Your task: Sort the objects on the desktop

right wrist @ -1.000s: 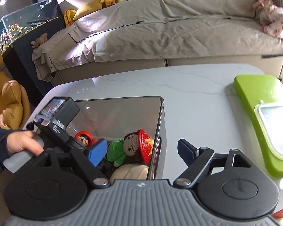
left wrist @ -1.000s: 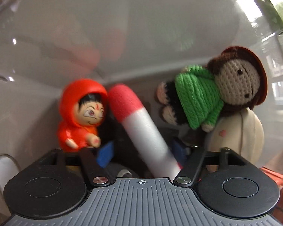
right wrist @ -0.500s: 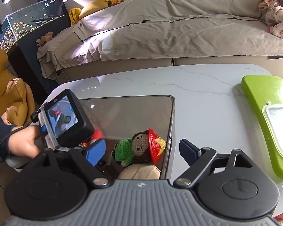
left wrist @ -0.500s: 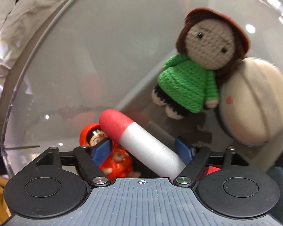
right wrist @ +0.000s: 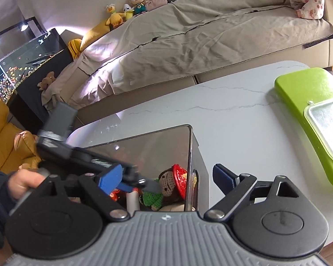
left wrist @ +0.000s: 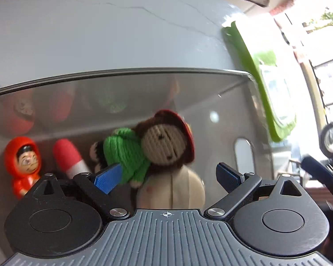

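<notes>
Both tools hang over the grey bin [right wrist: 189, 155] on the table [right wrist: 233, 115], and the toys sit inside it. The left hand-held gripper [left wrist: 166, 175], its fingers spread apart and empty, has the crochet doll [left wrist: 153, 148] just ahead of and below its tips, lying on a cream round toy [left wrist: 184, 190]. Off its left finger the red-tipped foam cylinder [left wrist: 67, 155] leans with its long axis running away from the tool, and the red hooded figurine [left wrist: 24, 161] stands beyond that. The right hand-held gripper [right wrist: 166, 180] is also spread and empty, farther off, straddling the bin's right wall. A green tray [right wrist: 304, 88] lies well to its right. The bin walls hem in any reach.
</notes>
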Tool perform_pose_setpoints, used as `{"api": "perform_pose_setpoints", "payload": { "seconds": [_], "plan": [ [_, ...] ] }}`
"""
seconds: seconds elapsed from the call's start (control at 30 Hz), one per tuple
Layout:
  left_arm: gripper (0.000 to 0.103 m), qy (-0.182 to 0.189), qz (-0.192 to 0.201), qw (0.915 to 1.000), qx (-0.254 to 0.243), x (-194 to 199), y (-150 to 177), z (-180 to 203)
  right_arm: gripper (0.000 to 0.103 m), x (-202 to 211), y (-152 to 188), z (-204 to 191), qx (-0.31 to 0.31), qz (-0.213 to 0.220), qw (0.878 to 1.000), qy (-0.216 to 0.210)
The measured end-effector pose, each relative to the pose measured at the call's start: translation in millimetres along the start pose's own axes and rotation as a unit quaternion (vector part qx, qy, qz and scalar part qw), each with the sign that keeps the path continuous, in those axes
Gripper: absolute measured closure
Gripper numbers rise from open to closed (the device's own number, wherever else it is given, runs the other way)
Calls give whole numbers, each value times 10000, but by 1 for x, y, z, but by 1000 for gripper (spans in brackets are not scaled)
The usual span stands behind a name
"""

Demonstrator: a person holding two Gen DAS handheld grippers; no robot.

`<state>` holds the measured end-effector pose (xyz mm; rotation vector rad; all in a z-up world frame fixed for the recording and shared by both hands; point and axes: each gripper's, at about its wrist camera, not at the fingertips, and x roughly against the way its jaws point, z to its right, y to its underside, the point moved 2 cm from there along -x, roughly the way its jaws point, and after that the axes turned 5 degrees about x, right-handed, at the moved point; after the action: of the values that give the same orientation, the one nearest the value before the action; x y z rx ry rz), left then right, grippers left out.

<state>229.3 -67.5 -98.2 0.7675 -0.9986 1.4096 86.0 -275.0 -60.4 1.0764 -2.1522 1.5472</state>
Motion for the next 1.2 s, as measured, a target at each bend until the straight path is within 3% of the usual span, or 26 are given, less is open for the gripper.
{"api": "perform_pose_setpoints", "payload": {
  "seconds": [0.2, 0.47, 0.5, 0.63, 0.73, 0.83, 0.97, 1.03, 1.13, 1.2],
  "plan": [
    [2, -753, 74, 9962, -428, -30, -19, 9, 12, 9, 7, 12, -13, -19, 9999, 99],
    [9, -1366, 74, 9885, -648, -5, -8, 16, 12, 6, 14, 22, -220, -147, 9996, 55],
    [9, -1369, 71, 9887, -611, -3, -6, 12, 12, 5, 14, 20, -201, -156, 9997, 42],
    [9, -815, 32, 9959, -399, 8, -2, -3, 12, -2, 14, 13, -149, -189, 9997, -33],
    [8, 18, 26, 10000, -52, 54, 8, -12, 14, 1, 12, 1, -23, -118, 9996, -246],
    [5, -107, 417, 9989, 189, 117, 24, -31, 23, 9, 6, -20, 372, -130, 9972, -636],
    [3, -723, 1262, 9892, 166, 163, 36, -72, 33, -11, -8, -64, 898, -828, 9876, -984],
    [1, -928, 1686, 9811, 179, 180, 44, -86, 34, -44, -11, -87, 1022, -1473, 9785, -1024],
    [0, -832, 1917, 9776, 244, 205, 57, -109, 34, -93, -6, -112, 1029, -2355, 9617, -953],
    [0, -566, 1862, 9803, 344, 203, 68, -125, 34, -122, 3, -121, 916, -2824, 9510, -861]
  ]
}}
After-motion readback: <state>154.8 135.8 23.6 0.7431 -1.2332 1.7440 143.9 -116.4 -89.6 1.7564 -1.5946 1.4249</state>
